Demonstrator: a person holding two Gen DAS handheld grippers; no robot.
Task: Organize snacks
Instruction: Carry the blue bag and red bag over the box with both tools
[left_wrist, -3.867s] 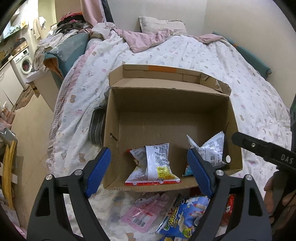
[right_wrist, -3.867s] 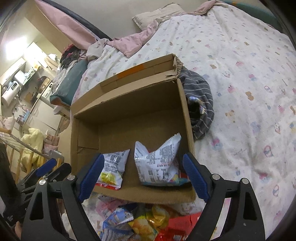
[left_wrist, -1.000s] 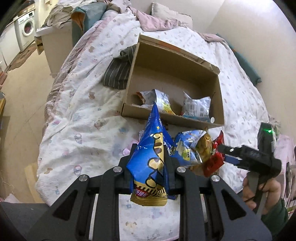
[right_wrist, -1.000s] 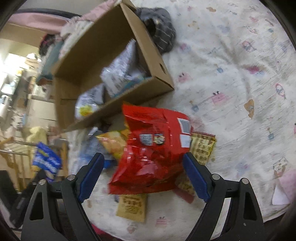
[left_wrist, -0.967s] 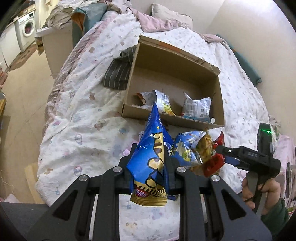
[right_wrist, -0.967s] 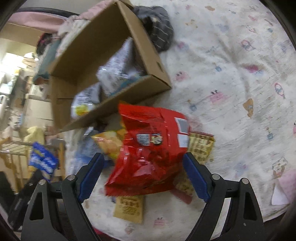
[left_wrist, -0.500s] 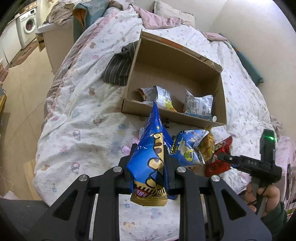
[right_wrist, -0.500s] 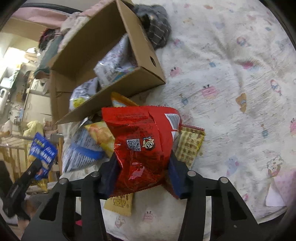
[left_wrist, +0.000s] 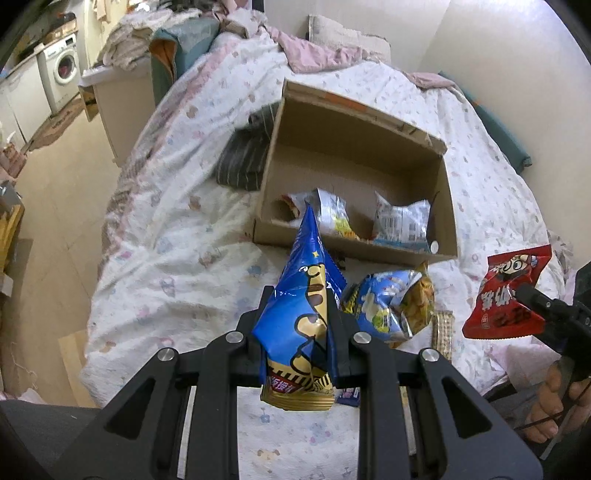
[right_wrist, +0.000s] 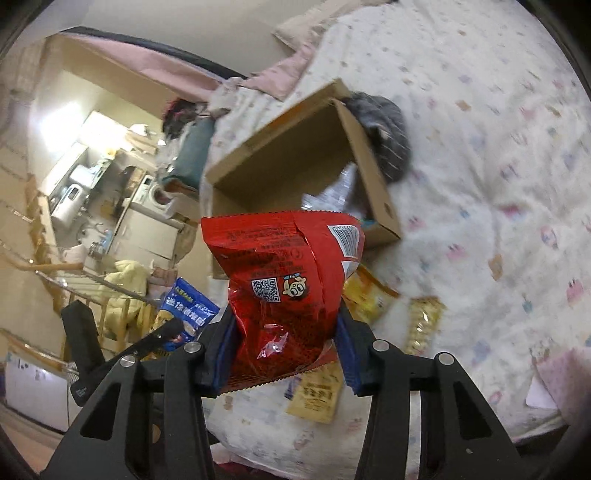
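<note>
My left gripper is shut on a blue snack bag, held upright above the bed's near edge. My right gripper is shut on a red snack bag, lifted off the bed; the same red snack bag shows at the right of the left wrist view. An open cardboard box lies on the bed beyond both grippers, with two silvery snack packets in it. A blue-and-yellow chips bag rests on the bedspread in front of the box.
Yellow packets and a tan one lie loose on the patterned bedspread. A dark striped garment lies against the box's left side. A person's hand holds the right gripper. The bed edge drops to the floor at left.
My right gripper closed on the red snack bag and lifted it off the bed, tilting up. The left gripper kept the blue bag almost still.
</note>
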